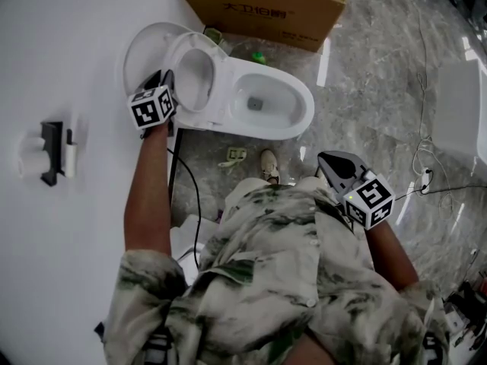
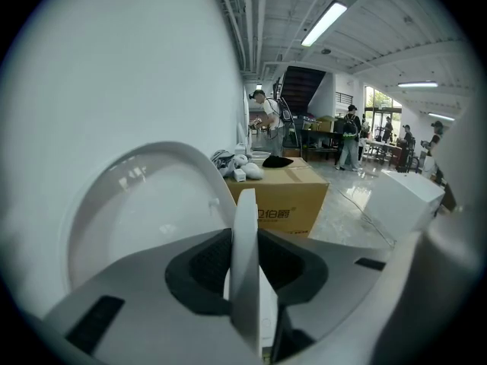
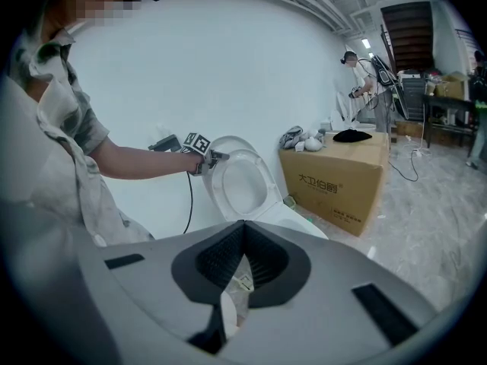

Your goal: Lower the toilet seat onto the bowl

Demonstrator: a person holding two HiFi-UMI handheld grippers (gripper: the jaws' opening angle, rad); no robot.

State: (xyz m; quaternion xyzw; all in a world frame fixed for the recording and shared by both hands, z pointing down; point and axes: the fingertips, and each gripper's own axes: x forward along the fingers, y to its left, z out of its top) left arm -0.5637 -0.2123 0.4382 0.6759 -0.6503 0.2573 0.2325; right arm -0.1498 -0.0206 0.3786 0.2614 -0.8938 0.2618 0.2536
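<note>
The white toilet (image 1: 300,101) stands against the wall with its lid (image 1: 141,48) and seat (image 1: 176,52) both raised. In the head view my left gripper (image 1: 169,80) is at the seat's upper rim. The left gripper view shows the thin white seat edge (image 2: 245,226) clamped between the dark pads, with the lid (image 2: 137,211) behind it. My right gripper (image 1: 327,160) hangs by the person's hip, well away from the toilet, jaws together with nothing in them. From the right gripper view (image 3: 242,230) I see the seat (image 3: 263,177) upright and the left gripper (image 3: 217,157) at its top.
A cardboard box (image 1: 266,6) sits just beyond the bowl, with a small green item (image 1: 259,57) on the floor beside it. A black cable (image 1: 194,196) runs down by the wall. A wall fixture (image 1: 53,152) is at left. A white block (image 1: 460,105) and cables lie at right.
</note>
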